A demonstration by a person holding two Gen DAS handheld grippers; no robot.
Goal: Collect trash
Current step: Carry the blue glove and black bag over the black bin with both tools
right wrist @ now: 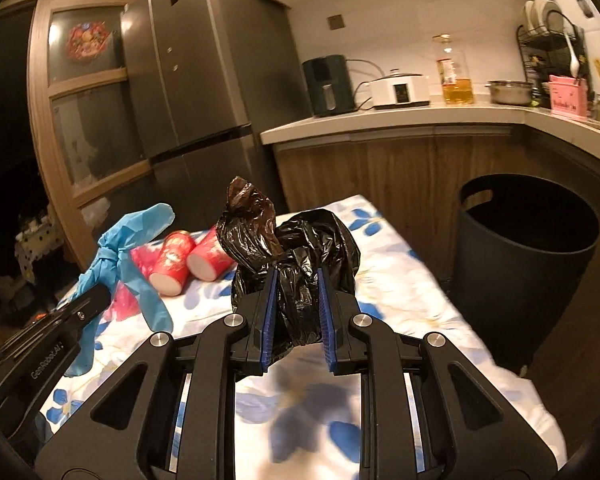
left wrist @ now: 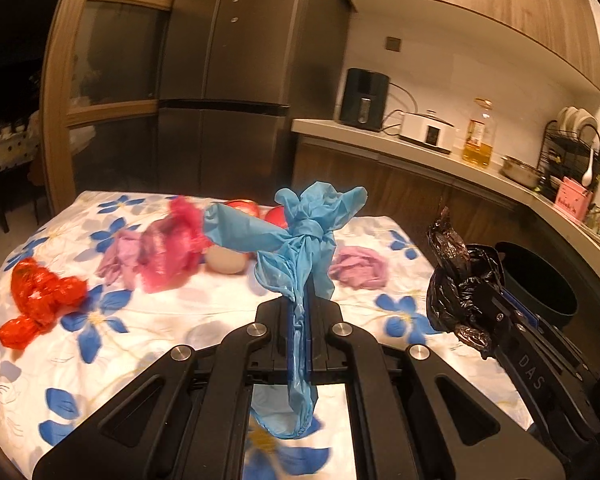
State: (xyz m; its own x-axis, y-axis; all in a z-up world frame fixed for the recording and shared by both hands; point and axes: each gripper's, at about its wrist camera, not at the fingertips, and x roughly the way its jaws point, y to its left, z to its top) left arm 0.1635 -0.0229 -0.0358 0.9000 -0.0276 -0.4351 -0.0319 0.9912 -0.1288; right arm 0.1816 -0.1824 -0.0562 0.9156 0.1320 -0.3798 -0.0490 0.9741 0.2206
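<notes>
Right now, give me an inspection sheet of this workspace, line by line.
Surface: table under a white cloth with blue flowers, partly covered with trash.
Job's things: knotted blue plastic bag in the left tool; crumpled black bag in the right tool; empty dark bin on the floor beside the table.
Clutter: red wrapper, pink bag, two purple wads, two red paper cups lying on their sides.
Grippers: both shut on their bags, lifted off the cloth.
Cables: a cord behind the white cooker on the counter.
Surroundings: fridge, oil bottle, dish rack.
</notes>
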